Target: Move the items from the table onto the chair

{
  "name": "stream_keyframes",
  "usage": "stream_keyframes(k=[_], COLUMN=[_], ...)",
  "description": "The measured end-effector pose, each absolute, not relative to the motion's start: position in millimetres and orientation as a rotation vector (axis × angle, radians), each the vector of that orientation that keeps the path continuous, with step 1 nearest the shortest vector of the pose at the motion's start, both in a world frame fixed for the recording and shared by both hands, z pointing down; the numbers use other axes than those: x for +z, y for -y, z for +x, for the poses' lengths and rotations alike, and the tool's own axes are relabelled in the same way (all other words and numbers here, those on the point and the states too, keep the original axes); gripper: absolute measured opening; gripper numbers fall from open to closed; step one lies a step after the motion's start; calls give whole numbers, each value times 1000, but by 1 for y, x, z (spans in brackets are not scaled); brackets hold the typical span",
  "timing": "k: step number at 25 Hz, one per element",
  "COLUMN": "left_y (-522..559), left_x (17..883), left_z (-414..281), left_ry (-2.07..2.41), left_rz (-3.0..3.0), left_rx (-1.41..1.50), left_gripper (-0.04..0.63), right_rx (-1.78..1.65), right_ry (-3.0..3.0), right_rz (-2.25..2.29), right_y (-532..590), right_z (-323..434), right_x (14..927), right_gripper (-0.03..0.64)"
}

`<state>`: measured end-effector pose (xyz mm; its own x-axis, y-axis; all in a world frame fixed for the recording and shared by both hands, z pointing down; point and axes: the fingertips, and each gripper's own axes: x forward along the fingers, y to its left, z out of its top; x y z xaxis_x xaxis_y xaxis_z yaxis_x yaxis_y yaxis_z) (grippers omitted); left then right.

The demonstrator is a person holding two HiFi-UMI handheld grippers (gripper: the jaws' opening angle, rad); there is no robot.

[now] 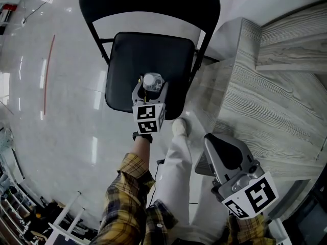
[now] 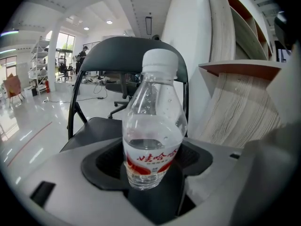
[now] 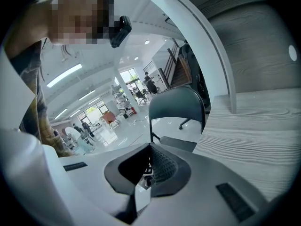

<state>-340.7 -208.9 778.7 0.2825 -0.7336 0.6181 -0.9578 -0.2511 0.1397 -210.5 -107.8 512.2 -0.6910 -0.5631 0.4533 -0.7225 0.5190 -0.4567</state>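
Note:
A clear water bottle (image 1: 152, 80) with a white cap and a red label stands upright between the jaws of my left gripper (image 1: 149, 88), over the front part of the black chair (image 1: 148, 55) seat. In the left gripper view the bottle (image 2: 154, 131) fills the middle, the dark pads (image 2: 195, 157) lie against its sides, and the chair's backrest (image 2: 108, 51) rises behind it. Whether its base rests on the seat I cannot tell. My right gripper (image 1: 217, 149) hangs shut and empty by the near edge of the wooden table (image 1: 276, 101); its closed jaws point toward the chair (image 3: 176, 102).
The pale wood-grain table (image 3: 254, 140) runs along the right, with a raised shelf (image 1: 291, 40) at its far end. The person's light trouser leg and shoe (image 1: 179, 126) stand between chair and table. Glossy white floor (image 1: 61, 111) lies to the left.

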Motion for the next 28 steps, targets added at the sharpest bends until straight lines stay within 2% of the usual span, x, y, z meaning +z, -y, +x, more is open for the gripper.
stream_keyframes(k=[5,12,18,25,28], left_y=[201,174,151,129,124], left_x=[786,772,693,519,444], left_z=[-344,-352,-346,-247,-169], left_ry=[1524,1543,1606,1631,1560], left_rz=[1996,1942,1976,2173,2311], left_rx=[585,632,625,501,424], left_gripper=[374,377,376,357,277], right_rx=[927,942,942,922,843], right_ry=[2528,2565,2610,2619,2602], right_rz=[1093,1093,1106,1229,1361], right_y=[104,91,69,31,12], right_z=[-202,-183,-142,-26,40], right_x=[508,497,467,396,358], right_gripper=[18,18,18,18,18])
